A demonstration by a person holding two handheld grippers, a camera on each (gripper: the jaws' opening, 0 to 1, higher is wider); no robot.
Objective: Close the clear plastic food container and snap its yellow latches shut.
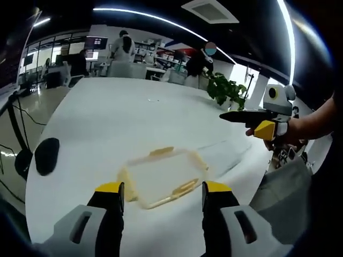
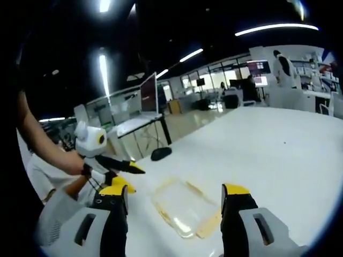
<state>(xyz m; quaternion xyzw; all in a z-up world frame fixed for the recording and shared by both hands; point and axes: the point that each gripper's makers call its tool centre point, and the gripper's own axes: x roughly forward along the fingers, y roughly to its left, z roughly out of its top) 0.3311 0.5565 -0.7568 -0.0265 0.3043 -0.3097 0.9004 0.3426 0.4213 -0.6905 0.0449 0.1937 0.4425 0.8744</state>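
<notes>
Flat on white table (image 1: 107, 123): clear container (image 1: 161, 178), lid on, yellow latches (image 1: 183, 188) splayed; both claws wide, empty.

No text, label, brand, number or sign can be read in either view. The wall screens (image 1: 95, 43) at the upper left of the left gripper view and the monitor (image 2: 148, 92) in the right gripper view are too blurred to read.

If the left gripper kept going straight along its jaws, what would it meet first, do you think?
Most likely the clear container with yellow latches, lying on the white table just ahead of the open left gripper; depth is hard to judge.
</notes>
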